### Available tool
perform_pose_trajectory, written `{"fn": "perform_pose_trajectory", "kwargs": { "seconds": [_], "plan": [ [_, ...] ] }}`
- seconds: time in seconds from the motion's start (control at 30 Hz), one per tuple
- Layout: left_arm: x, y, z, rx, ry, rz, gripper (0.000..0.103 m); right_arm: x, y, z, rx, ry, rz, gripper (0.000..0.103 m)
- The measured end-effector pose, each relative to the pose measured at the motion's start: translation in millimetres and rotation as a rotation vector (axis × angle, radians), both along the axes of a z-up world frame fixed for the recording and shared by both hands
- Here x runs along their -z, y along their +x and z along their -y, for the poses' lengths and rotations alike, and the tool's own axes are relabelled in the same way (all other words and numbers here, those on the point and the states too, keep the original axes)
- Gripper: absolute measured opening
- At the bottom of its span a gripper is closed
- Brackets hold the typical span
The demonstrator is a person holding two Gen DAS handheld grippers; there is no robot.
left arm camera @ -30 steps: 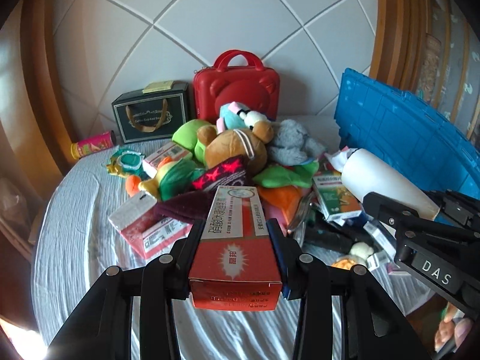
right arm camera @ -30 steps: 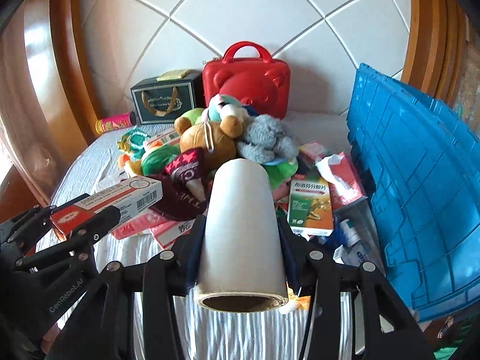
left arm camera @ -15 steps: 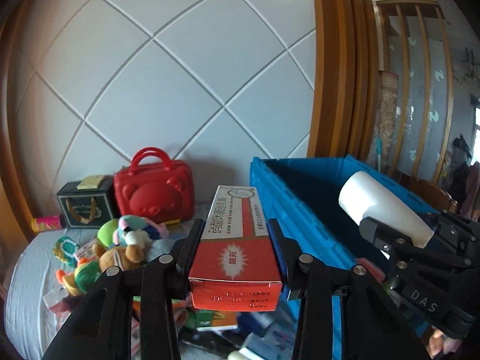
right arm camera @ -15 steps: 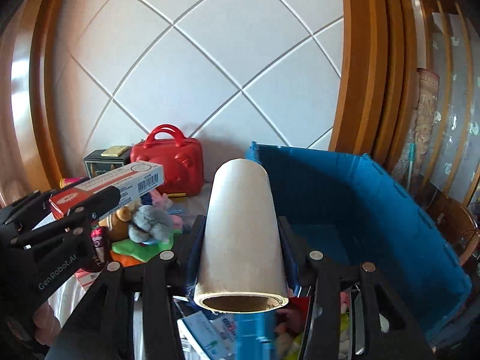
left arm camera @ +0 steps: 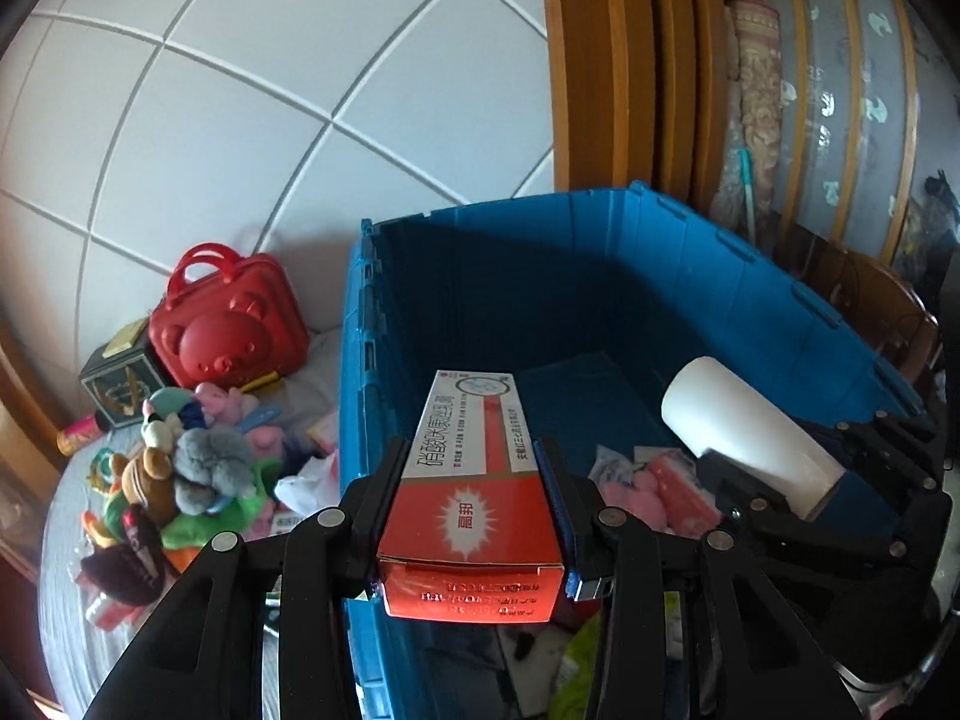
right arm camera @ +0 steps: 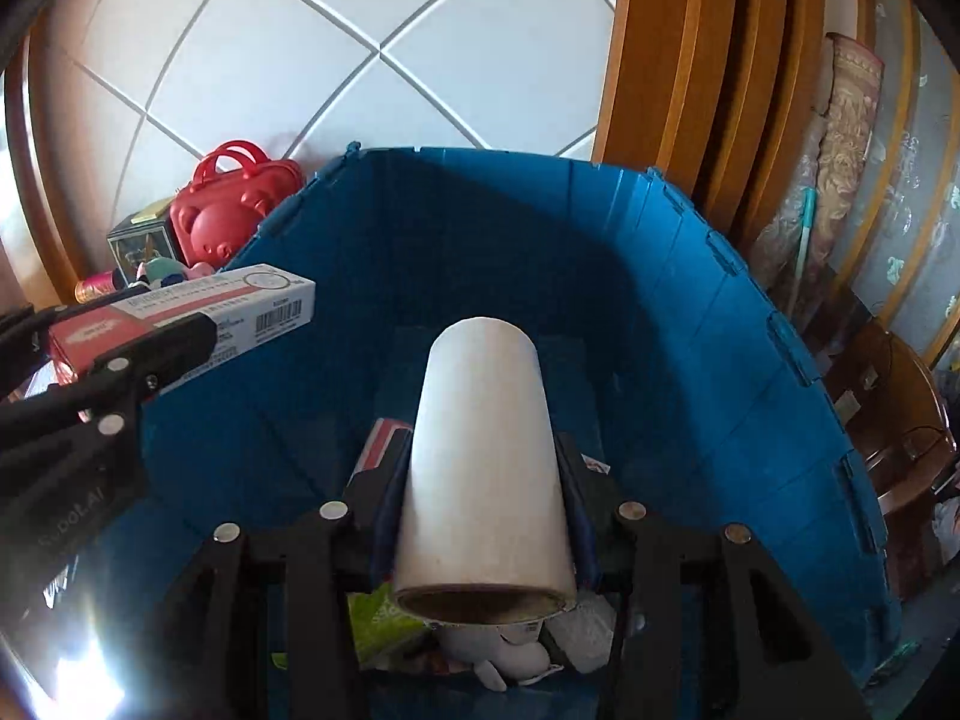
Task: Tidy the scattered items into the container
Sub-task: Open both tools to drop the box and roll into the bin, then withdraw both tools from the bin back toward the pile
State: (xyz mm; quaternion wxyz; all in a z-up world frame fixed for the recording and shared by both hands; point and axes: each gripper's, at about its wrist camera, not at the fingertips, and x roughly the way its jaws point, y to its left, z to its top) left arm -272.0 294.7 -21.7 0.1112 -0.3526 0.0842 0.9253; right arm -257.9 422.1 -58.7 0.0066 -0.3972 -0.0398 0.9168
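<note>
My left hand-held gripper (left arm camera: 471, 483) clamps box (left arm camera: 474, 462) | right hand-held gripper (right arm camera: 483, 480) clamps roll (right arm camera: 483, 456) | bin (right arm camera: 690, 312) at 12 o'clock | release low, clear of walls.

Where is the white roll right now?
The white roll is clamped in the right gripper, held over the open blue crate. In the left wrist view it sits right of the red-and-white carton held by the left gripper.
</note>
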Motion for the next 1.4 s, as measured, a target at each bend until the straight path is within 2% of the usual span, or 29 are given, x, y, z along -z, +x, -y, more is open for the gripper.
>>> {"fn": "perform_pose_trajectory", "kwargs": {
  "seconds": [0.03, 0.1, 0.13, 0.17, 0.23, 0.33, 0.37, 0.6, 0.8, 0.9, 1.17, 1.4],
  "plan": [
    [2.5, -1.0, -2.0, 0.005, 0.002, 0.017, 0.043, 2.5, -2.1, -1.1, -0.007, 0.004, 0.018, 0.045],
    [4.3, 0.4, -7.9, 0.002, -0.027, 0.026, 0.062, 3.6, -3.4, -5.0, -0.017, -0.017, 0.032, 0.045],
    [3.6, 2.5, -9.5, -0.003, -0.034, 0.013, 0.078, 3.2, -3.7, -5.8, -0.019, -0.019, 0.037, 0.045],
    [2.8, 4.7, -11.0, -0.007, -0.04, 0.001, 0.086, 2.6, -3.9, -6.4, -0.022, -0.018, 0.041, 0.045],
    [1.7, 7.3, -12.2, -0.002, -0.021, -0.003, 0.086, 1.2, -3.2, -7.7, -0.016, -0.014, 0.035, 0.05],
    [4.3, 7.3, -13.1, -0.014, -0.026, -0.002, 0.086, -1.5, -2.0, -7.7, -0.015, -0.007, 0.028, 0.07],
    [5.1, 7.2, -11.5, -0.021, -0.024, 0.001, 0.086, -1.8, -1.6, -6.6, -0.018, -0.005, 0.026, 0.073],
    [2.5, 6.8, 14.5, -0.093, -0.017, -0.003, 0.086, -6.1, -3.5, 12.5, -0.064, -0.013, 0.019, 0.073],
    [-4.8, 10.0, 66.1, -0.197, 0.004, -0.016, 0.086, -19.7, -5.6, 43.1, -0.117, -0.018, -0.013, 0.073],
    [-6.0, 14.6, 96.5, -0.247, 0.015, -0.021, 0.086, -27.3, -6.0, 65.5, -0.147, -0.018, -0.031, 0.077],
    [-6.9, 36.1, 188.5, -0.359, 0.045, -0.039, 0.086, -54.5, 5.9, 146.7, -0.239, -0.021, -0.097, 0.079],
    [2.0, 57.2, 275.4, -0.415, 0.05, -0.035, 0.086, -56.1, 18.3, 236.1, -0.302, -0.029, -0.118, 0.085]
  ]
}}
